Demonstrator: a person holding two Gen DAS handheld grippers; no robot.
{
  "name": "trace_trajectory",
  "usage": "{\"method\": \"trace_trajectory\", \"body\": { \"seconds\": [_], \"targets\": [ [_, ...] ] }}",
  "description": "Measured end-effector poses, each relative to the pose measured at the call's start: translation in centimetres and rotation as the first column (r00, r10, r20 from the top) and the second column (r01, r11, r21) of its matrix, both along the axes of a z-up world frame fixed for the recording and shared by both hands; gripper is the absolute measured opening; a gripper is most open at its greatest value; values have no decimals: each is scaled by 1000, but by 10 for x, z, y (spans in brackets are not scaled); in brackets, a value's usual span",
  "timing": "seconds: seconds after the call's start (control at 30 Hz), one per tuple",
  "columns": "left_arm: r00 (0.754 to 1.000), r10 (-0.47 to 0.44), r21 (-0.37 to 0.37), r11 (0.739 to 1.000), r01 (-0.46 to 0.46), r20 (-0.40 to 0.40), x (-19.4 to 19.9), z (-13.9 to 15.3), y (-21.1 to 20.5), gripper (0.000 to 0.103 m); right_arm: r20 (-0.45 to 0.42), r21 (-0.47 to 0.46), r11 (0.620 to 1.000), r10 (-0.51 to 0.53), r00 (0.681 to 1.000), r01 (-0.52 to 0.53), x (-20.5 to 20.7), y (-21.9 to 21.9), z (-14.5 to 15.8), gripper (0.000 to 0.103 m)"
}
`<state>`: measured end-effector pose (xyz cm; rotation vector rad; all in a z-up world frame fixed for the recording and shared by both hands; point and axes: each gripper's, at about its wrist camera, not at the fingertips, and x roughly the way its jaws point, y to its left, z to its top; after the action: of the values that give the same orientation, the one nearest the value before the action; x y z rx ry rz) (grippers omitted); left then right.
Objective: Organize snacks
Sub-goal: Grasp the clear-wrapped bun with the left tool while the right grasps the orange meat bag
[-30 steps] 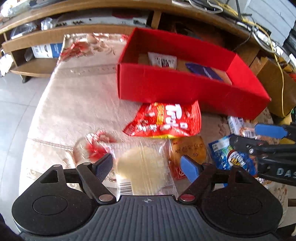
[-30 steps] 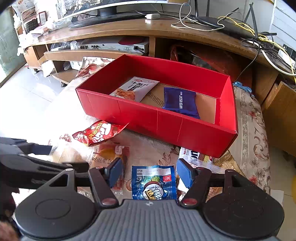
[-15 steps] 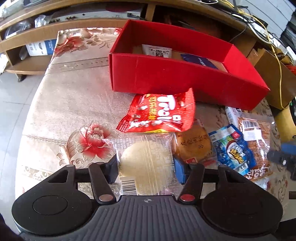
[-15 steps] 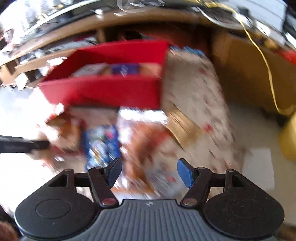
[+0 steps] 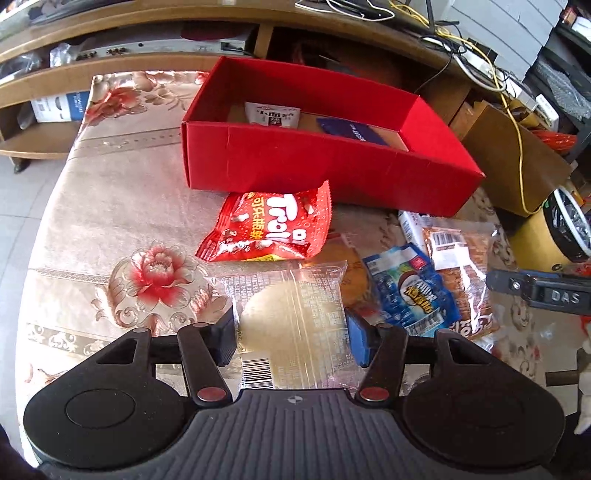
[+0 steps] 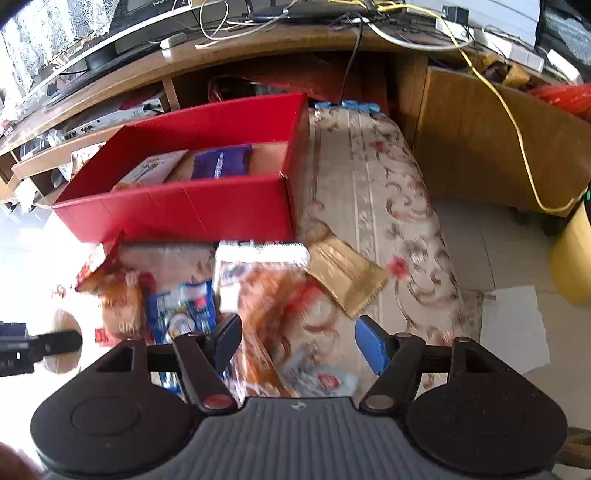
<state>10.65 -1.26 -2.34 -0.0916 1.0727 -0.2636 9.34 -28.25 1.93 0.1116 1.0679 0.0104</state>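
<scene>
The crinkled red foil snack bag (image 5: pixel 269 227) reads "Trolli" in white, lying on the floral-cloth worktop (image 5: pixel 110 206) just before the open red cardboard box (image 5: pixel 317 166). The left tongs (image 5: pixel 291 334) are clenched on a clear-wrapped round pale bun (image 5: pixel 288 314) with a barcode. The right tongs (image 6: pixel 297 341) stand released over a blurred orange-brown packet (image 6: pixel 280 306)

Home living room. Low wooden TV stand (image 6: pixel 258 55) along the wall with a screen base (image 6: pixel 92 51) on top, set-top box (image 5: pixel 155 46) on its shelf, tangled cables (image 6: pixel 369 26). Low table under a floral cloth (image 5: pixel 110 206), tiled floor (image 6: pixel 498 251), lace curtain (image 6: pixel 48 22).
</scene>
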Motion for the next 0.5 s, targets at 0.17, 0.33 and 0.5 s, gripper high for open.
{"method": "trace_trajectory", "body": {
  "seconds": [0.17, 0.33, 0.5],
  "targets": [
    [1000, -17, -20, 1000, 17, -3, 0, 1, -3, 64, -11, -34, 999, 10, 1000, -10, 20, 24, -9, 61],
    [1000, -31, -35, 999, 30, -7, 1, 1, -6, 65, -53, -70, 997, 11, 999, -15, 43, 42, -30, 61],
    [999, -43, -39, 998, 42, -25, 4, -3, -8, 65, -86, -68, 998, 10, 996, -16, 58, 42, -51, 58]
  ]
}}
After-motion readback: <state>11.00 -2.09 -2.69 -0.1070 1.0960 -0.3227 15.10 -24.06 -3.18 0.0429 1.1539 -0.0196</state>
